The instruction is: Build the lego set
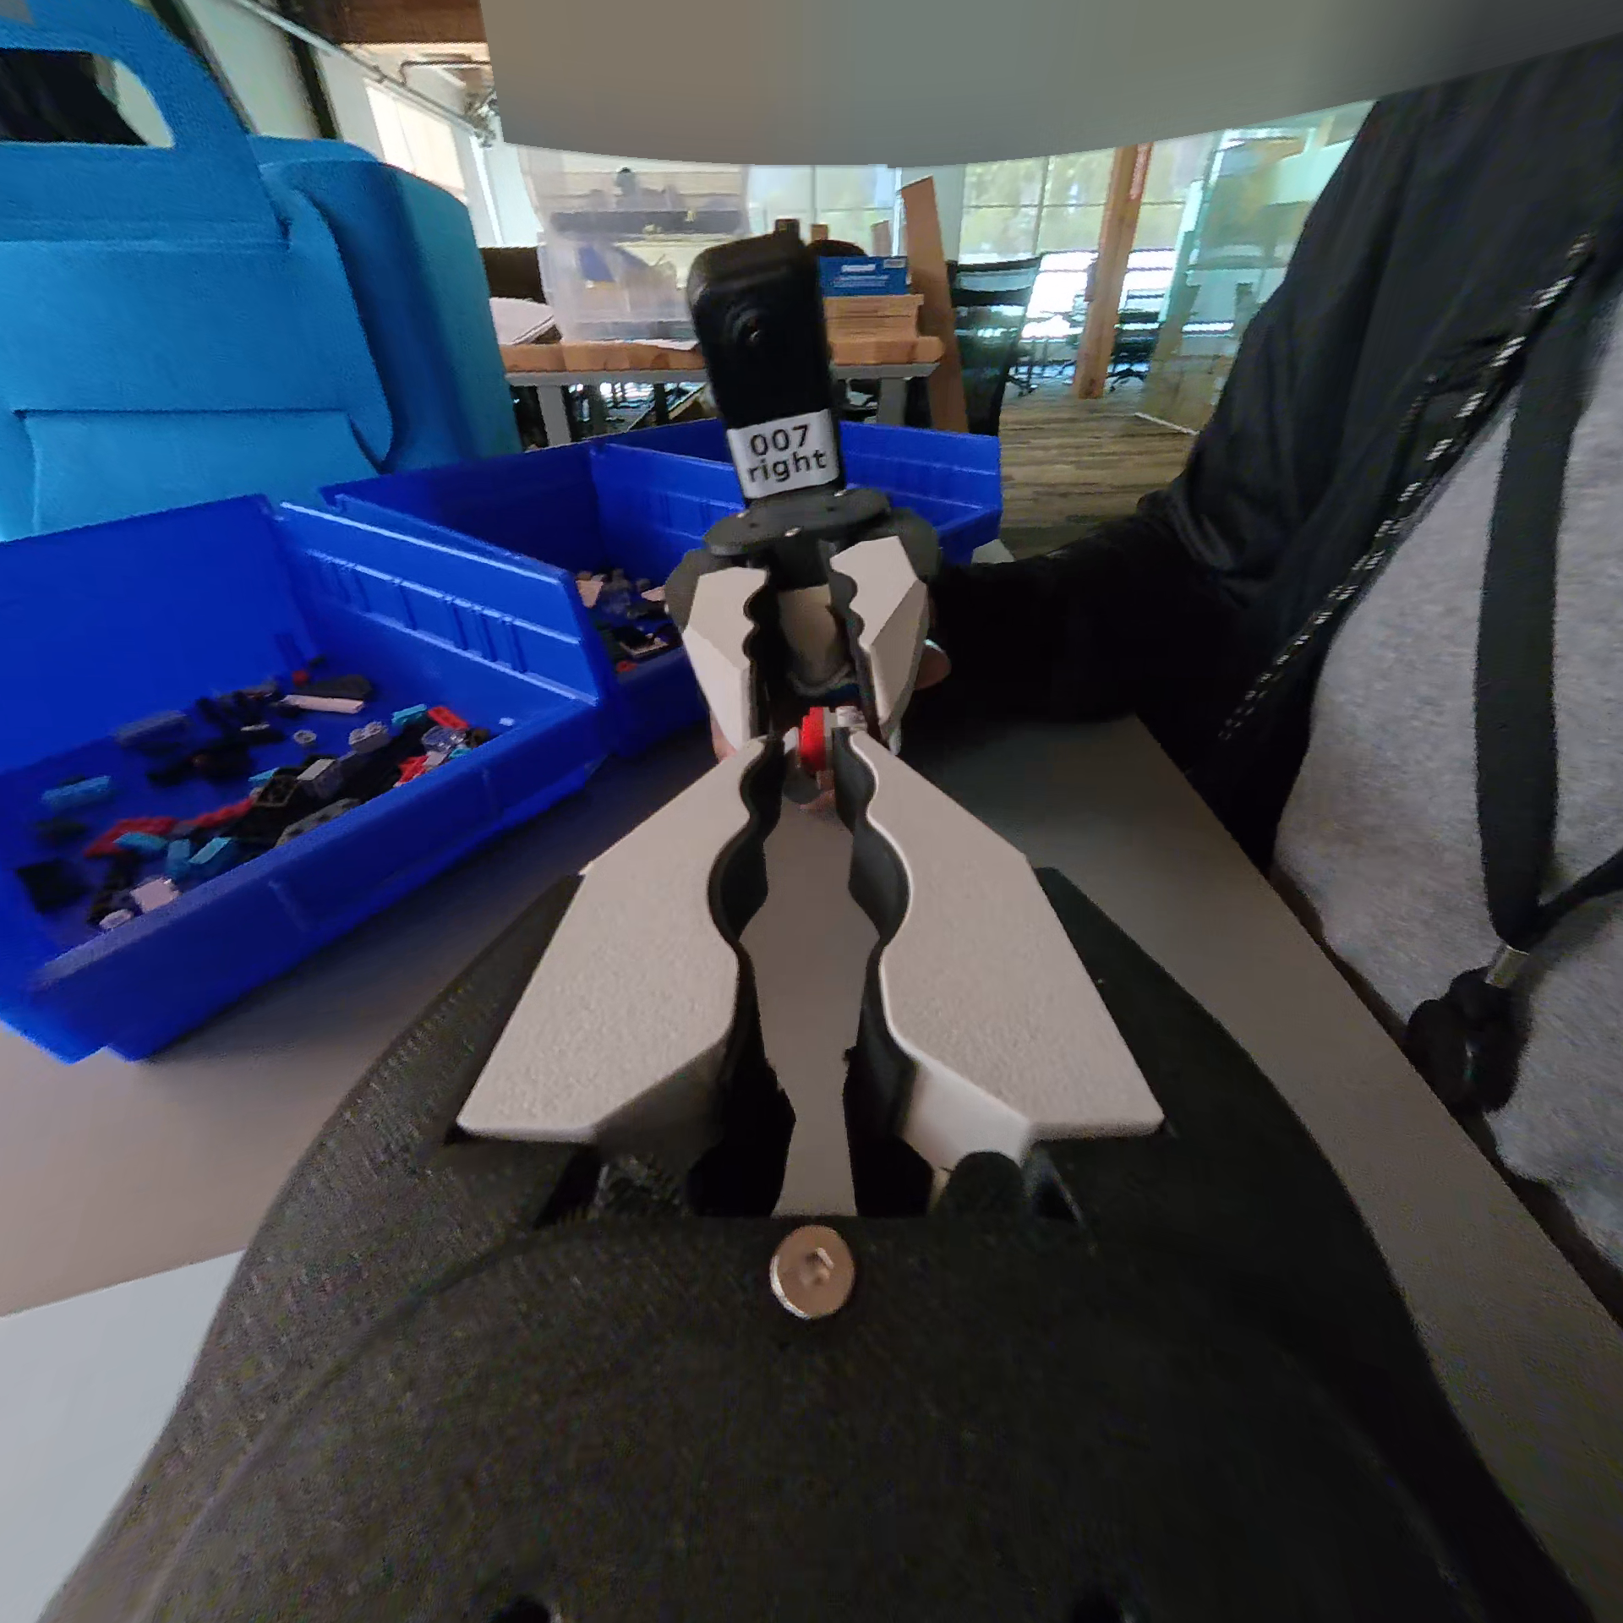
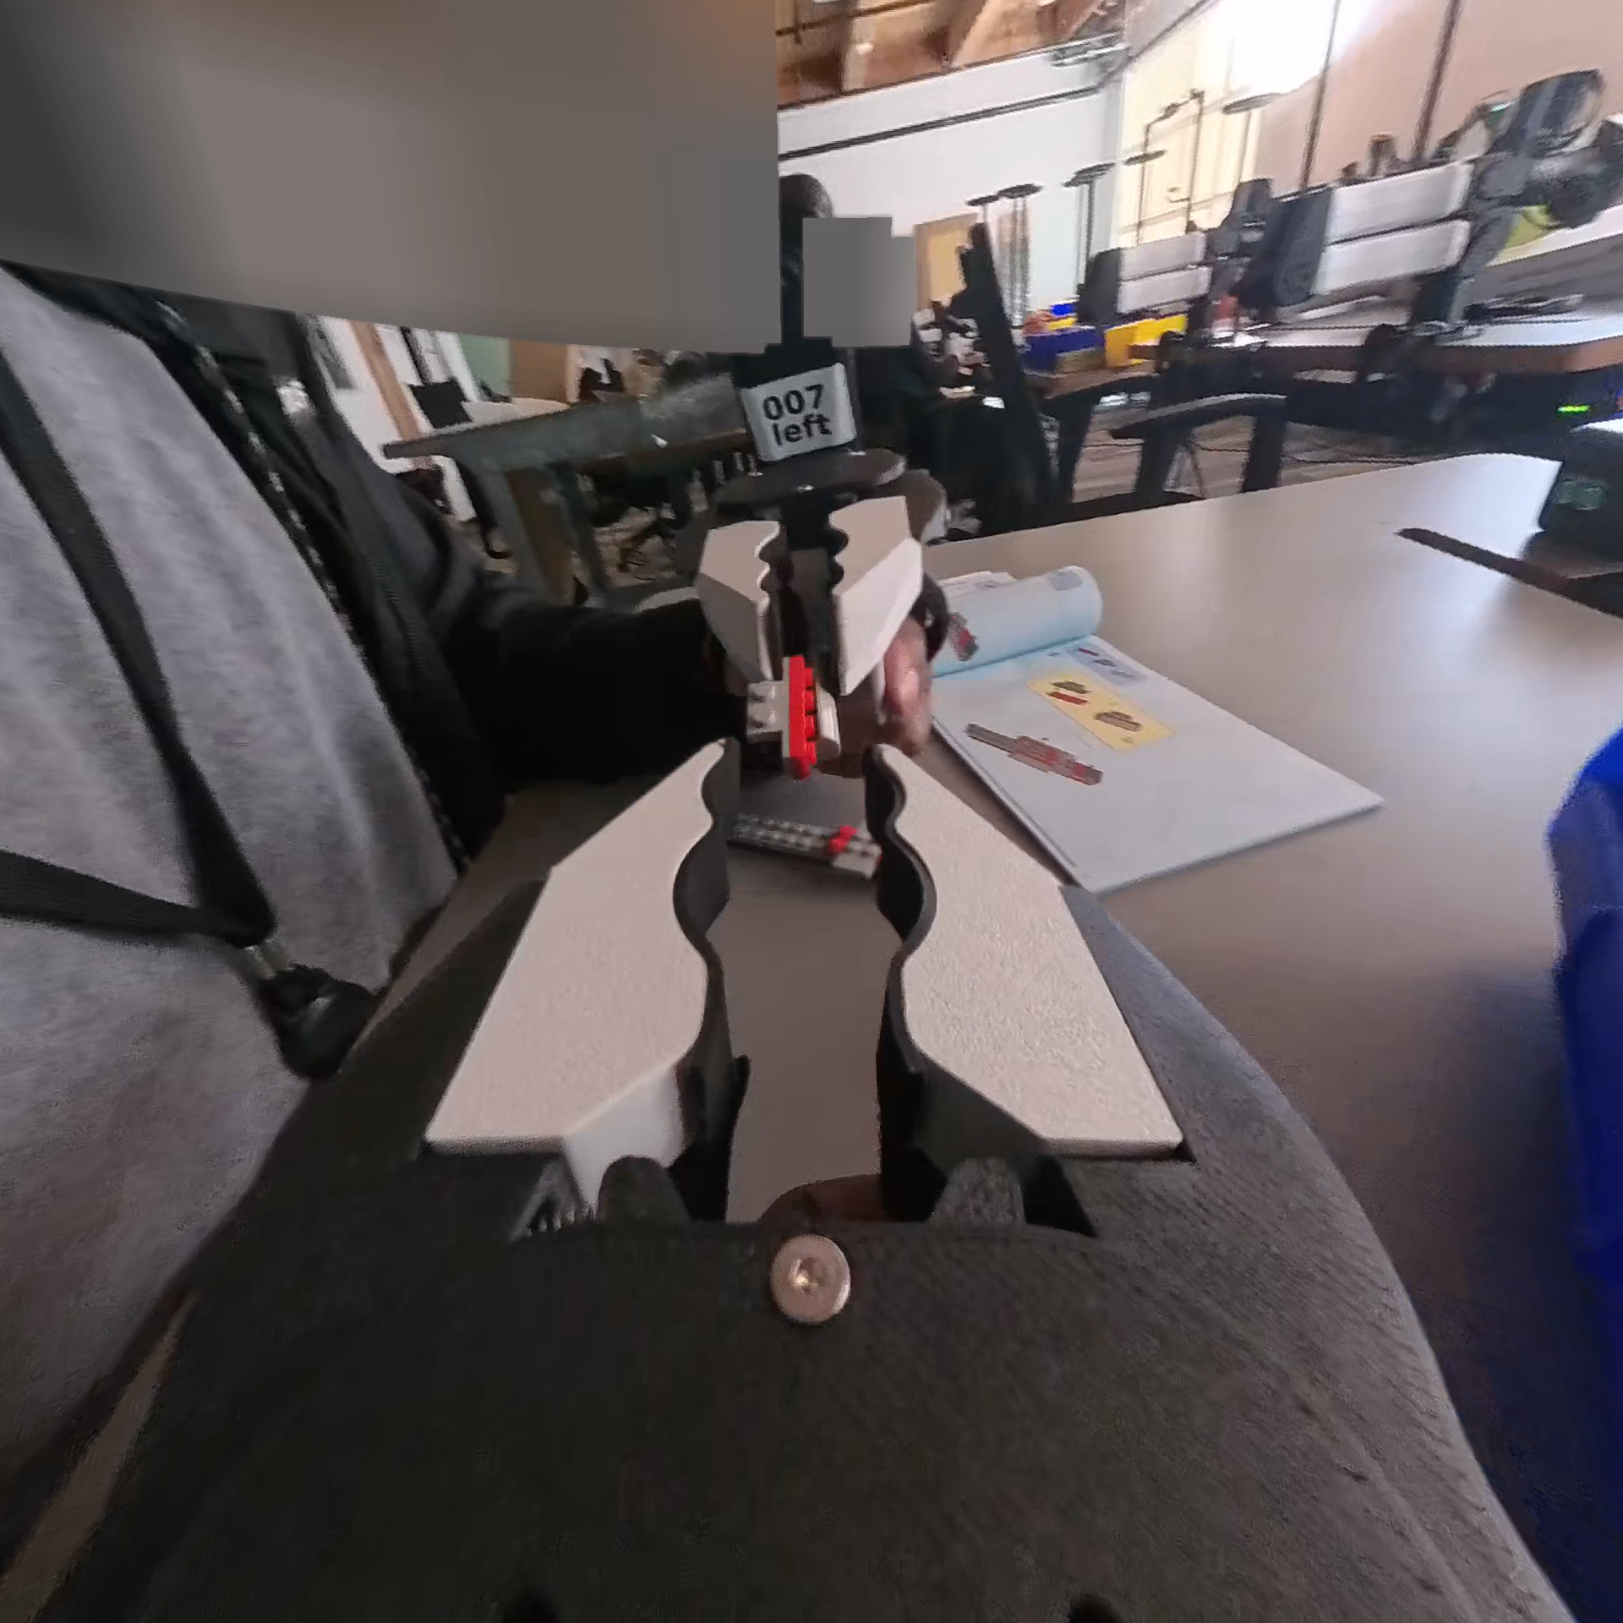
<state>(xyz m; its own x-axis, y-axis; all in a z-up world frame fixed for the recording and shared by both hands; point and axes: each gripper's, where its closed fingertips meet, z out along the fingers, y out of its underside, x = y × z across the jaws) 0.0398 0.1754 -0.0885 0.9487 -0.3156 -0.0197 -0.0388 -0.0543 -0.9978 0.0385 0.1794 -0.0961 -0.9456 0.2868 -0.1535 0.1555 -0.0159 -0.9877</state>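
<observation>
- Above the counter (image 2: 1317,615), left tongs (image 1: 806,755) and right tongs (image 2: 795,773) face tip to tip.
- Left tongs: nearly closed, clamping a small red-and-grey lego assembly (image 2: 795,711).
- Right tongs: narrow gap, tips at that assembly; grip unclear.
- Second grey-and-red lego strip (image 2: 804,845) lies on counter below.
- Open instruction booklet (image 2: 1142,773) beside it.
- Blue bins (image 1: 351,790) hold loose bricks.

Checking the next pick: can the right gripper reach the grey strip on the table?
Probably yes: the grey strip lies uncovered ahead of the open right gripper; the assembly in the left gripper sits above.
</observation>
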